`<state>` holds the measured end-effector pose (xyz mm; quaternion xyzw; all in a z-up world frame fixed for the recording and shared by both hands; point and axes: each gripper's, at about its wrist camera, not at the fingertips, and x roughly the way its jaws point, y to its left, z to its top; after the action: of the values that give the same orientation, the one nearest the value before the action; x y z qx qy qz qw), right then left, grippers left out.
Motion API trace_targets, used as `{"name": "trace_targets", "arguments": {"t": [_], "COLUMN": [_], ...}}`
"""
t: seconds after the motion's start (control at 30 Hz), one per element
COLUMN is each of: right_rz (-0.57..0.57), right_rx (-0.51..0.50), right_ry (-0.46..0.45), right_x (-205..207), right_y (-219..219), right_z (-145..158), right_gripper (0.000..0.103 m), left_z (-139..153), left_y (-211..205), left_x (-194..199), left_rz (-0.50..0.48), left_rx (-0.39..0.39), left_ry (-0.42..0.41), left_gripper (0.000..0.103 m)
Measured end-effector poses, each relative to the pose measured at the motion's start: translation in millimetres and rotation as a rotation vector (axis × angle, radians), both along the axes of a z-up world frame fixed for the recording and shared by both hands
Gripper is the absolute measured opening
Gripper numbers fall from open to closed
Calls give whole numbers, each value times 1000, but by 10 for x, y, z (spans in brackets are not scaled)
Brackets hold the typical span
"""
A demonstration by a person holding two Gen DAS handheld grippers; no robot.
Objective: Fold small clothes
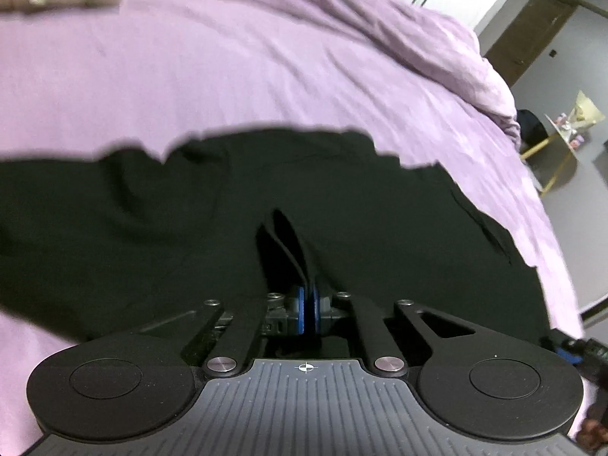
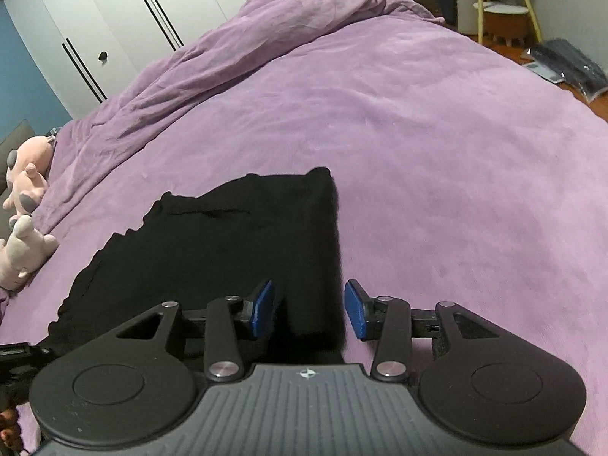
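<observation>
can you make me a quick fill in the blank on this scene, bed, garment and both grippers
1. The black fabric garment lies on a bed cover coloured ____.
2. The left gripper has its blue pads ____ on a fold of the garment.
3. The right gripper has its jaws ____, with the garment's edge between them.
4. The pink plush toys lie near the bed's ____ edge in the right wrist view.

Missing words: purple; shut; open; left

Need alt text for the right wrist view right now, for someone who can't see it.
The right gripper hangs open over the near right edge of a black garment spread on a purple bed cover, blue pads apart with the cloth's edge between them, not pinched. Two pink plush toys lie at the left edge; white wardrobe doors stand behind.
</observation>
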<state>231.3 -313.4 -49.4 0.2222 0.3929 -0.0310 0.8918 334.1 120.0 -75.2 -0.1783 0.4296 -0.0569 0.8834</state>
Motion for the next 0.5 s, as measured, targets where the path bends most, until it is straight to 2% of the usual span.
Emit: {"name": "trace_targets", "arguments": {"t": [0.07, 0.13, 0.2, 0.33, 0.37, 0.43, 0.5], "right_rz": [3, 24, 39, 60, 66, 89, 111], "right_rx": [-6, -28, -59, -93, -101, -114, -164], "right_ry": [-7, -1, 20, 18, 15, 10, -2], "right_x": [63, 139, 228, 322, 335, 362, 366], "right_y": [18, 72, 137, 212, 226, 267, 339], "right_z": [-9, -40, -83, -113, -110, -117, -121], "right_gripper": [46, 47, 47, 44, 40, 12, 7], "left_z": [112, 184, 188, 133, 122, 102, 91], "left_y": [-11, 10, 34, 150, 172, 203, 237], "left_x": [-10, -4, 9, 3, -2, 3, -2], "left_rz": [-8, -4, 0, 17, 21, 29, 34], "left_rx": [56, 102, 165, 192, 203, 214, 211], "left_ry": [-57, -80, -82, -59, -59, -56, -53], "left_gripper": [6, 6, 6, 6, 6, 6, 6]}}
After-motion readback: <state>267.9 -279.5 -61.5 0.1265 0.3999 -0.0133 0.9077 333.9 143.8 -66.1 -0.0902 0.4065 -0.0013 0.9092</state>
